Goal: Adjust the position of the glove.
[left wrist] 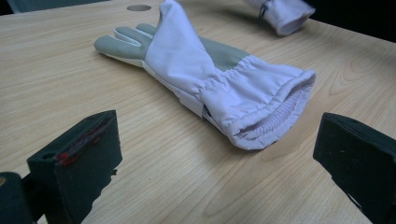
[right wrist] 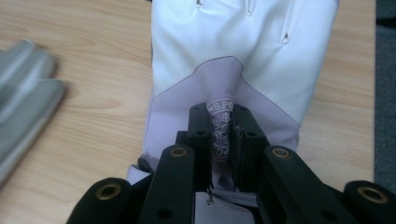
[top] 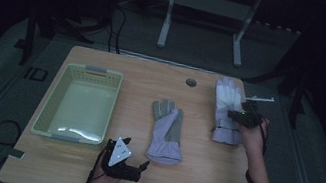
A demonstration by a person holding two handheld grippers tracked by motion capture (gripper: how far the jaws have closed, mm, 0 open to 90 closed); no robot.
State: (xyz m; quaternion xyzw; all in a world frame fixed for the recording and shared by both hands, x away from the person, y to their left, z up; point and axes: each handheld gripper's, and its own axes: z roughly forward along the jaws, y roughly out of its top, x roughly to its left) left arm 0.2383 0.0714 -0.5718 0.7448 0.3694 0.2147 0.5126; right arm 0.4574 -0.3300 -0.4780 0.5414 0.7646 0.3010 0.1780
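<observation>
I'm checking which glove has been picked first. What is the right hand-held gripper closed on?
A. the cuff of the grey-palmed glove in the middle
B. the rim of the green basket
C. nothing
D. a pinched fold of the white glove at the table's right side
D: the right hand-held gripper has its jaws pinched on a fold of the white glove, bunching the fabric between them.

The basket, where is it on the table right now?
In the high view the basket sits on the table's left side, left of the middle glove, just beyond the left tool.

white glove (right wrist: 233, 51) fingertips cut off, top edge
</observation>
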